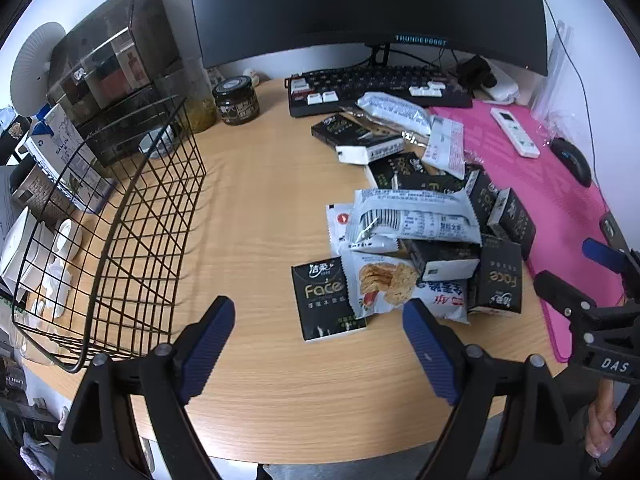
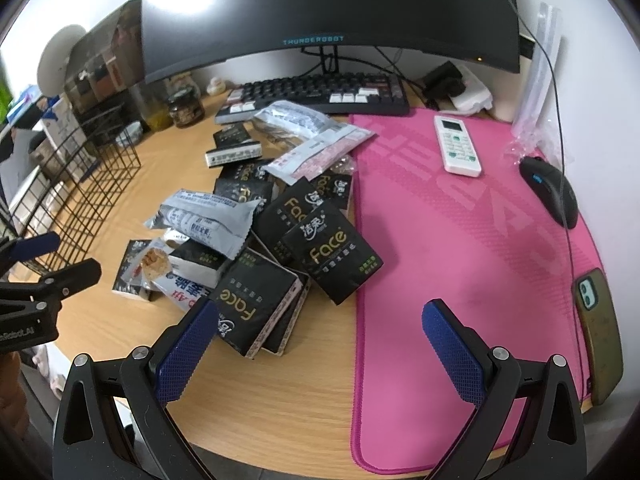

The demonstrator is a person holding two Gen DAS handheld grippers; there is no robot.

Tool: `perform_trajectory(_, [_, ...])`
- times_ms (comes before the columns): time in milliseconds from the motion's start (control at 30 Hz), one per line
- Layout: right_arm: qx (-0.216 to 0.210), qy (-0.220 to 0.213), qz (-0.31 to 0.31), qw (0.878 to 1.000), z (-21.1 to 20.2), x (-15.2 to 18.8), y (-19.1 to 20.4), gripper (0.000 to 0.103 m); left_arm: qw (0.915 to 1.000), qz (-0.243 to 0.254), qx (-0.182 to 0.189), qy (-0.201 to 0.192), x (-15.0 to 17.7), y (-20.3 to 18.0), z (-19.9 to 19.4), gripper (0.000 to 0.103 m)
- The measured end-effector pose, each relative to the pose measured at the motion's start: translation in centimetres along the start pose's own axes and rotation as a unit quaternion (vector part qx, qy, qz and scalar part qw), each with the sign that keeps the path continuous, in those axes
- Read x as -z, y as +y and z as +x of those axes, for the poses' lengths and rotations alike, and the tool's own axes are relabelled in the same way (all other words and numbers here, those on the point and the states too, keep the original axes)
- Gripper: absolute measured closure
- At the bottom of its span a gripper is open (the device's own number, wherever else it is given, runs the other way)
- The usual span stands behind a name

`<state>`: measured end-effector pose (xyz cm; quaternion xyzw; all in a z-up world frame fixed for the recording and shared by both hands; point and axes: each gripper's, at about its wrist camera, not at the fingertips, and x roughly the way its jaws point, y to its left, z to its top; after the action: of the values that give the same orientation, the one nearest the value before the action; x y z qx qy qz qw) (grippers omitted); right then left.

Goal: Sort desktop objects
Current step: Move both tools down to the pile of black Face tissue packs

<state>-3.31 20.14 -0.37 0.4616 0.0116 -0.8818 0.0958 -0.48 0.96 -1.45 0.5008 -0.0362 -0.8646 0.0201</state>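
Observation:
A heap of black "Face" tissue packs [image 1: 326,298] [image 2: 332,252] and silver snack packets [image 1: 412,216] [image 2: 204,216] lies mid-desk. A black wire basket [image 1: 132,240] [image 2: 80,196] stands at the left. My left gripper [image 1: 320,320] is open and empty, hovering above the desk just in front of the nearest tissue pack. My right gripper [image 2: 320,320] is open and empty, above the heap's near edge and the pink mat [image 2: 460,240]. Each gripper shows at the edge of the other's view.
A monitor [image 1: 360,8] and keyboard [image 1: 376,88] stand at the back. A jar [image 1: 236,100] and a drawer box [image 1: 108,68] are at the back left. A white remote [image 2: 456,144], a mouse [image 2: 550,192] and a phone [image 2: 598,332] lie on the mat.

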Motion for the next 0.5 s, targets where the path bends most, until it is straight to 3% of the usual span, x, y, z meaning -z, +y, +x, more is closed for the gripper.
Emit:
perform_trajectory(333, [-0.015,0.01,0.02,1.0,1.4,-0.7,1.8,0.0,0.9993,-0.004,-0.011,0.035,-0.3,0.7,3.3,0.016])
perform_trajectory(500, [-0.019,0.034,0.027,0.999,3.7,-0.7,2.5,0.018,0.9987,-0.015,-0.005,0.049,-0.5,1.4,4.9,0.017])
